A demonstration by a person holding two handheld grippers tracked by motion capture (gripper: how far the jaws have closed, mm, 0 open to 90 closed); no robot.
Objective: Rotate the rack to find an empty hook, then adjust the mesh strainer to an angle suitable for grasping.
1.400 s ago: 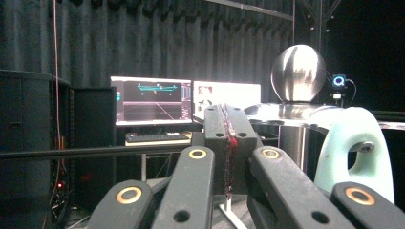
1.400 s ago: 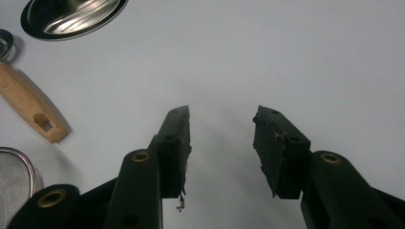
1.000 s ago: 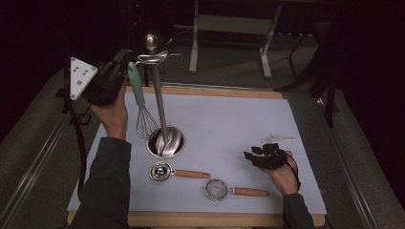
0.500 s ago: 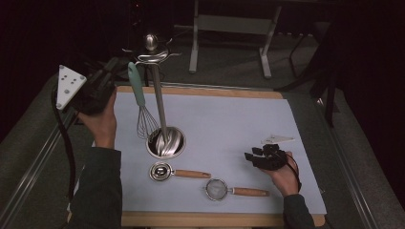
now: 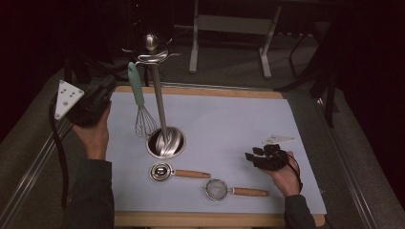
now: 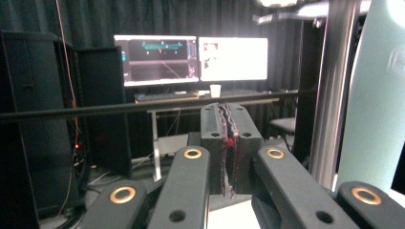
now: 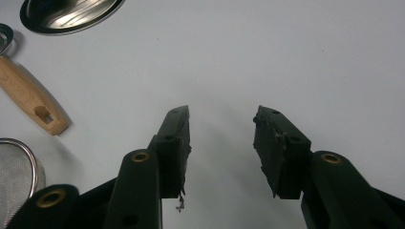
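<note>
A whisk with a teal handle (image 5: 137, 88) hangs from the hook of a steel utensil stand (image 5: 159, 102) whose round base (image 5: 166, 142) sits on the pale mat. My left gripper (image 5: 110, 86) is held in the air to the left of the whisk, apart from it. Its jaws have just been opening; in the left gripper view (image 6: 228, 114) the pads stand only a narrow slit apart with nothing between them, the teal handle (image 6: 377, 95) and stand pole (image 6: 334, 81) close on the right. My right gripper (image 5: 251, 155) (image 7: 222, 121) rests on the mat, open and empty.
A steel scoop with a wooden handle (image 5: 177, 172) (image 7: 28, 98) and a small mesh strainer (image 5: 224, 189) (image 7: 16, 164) lie on the mat (image 5: 229, 119) near the front edge. Beyond the table are monitors (image 6: 191, 59) and dark cabinets.
My left gripper has drawn away from the whisk handle, moving left and downward. The right gripper and the utensils on the mat have not moved.
</note>
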